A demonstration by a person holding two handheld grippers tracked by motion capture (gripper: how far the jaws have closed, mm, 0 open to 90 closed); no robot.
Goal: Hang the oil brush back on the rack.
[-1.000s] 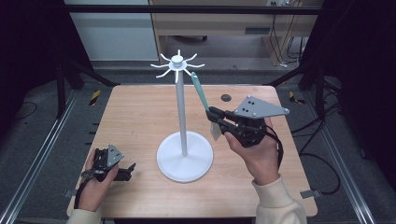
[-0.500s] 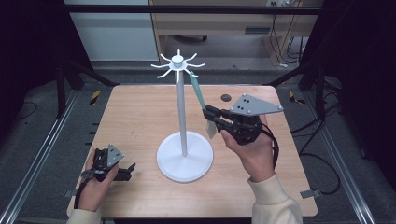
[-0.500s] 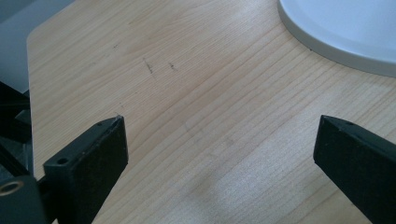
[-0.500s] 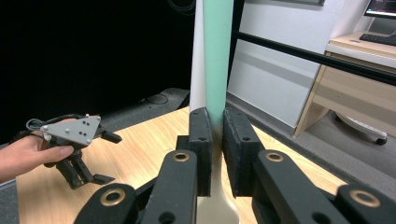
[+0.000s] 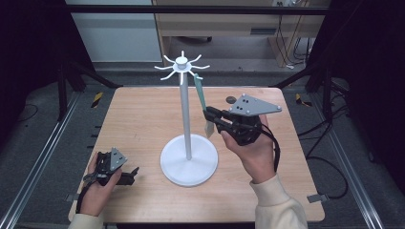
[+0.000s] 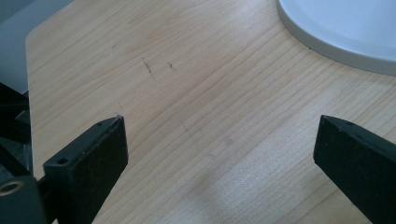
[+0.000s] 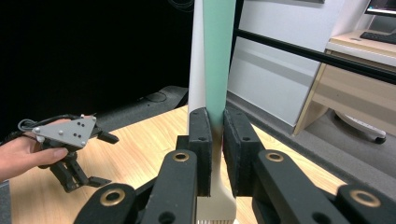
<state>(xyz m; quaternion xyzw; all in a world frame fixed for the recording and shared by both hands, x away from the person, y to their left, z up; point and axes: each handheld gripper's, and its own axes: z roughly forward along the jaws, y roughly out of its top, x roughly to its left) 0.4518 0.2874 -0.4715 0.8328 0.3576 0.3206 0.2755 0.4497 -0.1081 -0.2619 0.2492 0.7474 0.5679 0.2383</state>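
A white stand [image 5: 185, 119] with hook arms at its top rises from a round base [image 5: 189, 164] in the middle of the table. My right gripper [image 5: 210, 116] is shut on a brush [image 5: 199, 93] with a green handle, just above its white bristle head. The handle slants up towards one of the hook arms; I cannot tell whether it touches. In the right gripper view both pads [image 7: 201, 140] press on the brush [image 7: 219, 56], with the white pole [image 7: 196, 56] behind it. My left gripper [image 5: 131, 174] rests open on the table at the front left, nothing between its jaws [image 6: 219, 140].
The wooden table [image 5: 143, 119] ends in rounded corners with metal rails along both sides. A small dark round object [image 5: 230, 99] lies near the far edge behind the right hand. The stand's base [image 6: 341, 28] lies close ahead of the left gripper.
The right hand has shifted slightly left towards the stand's pole, carrying the brush with it. The left hand has stayed still.
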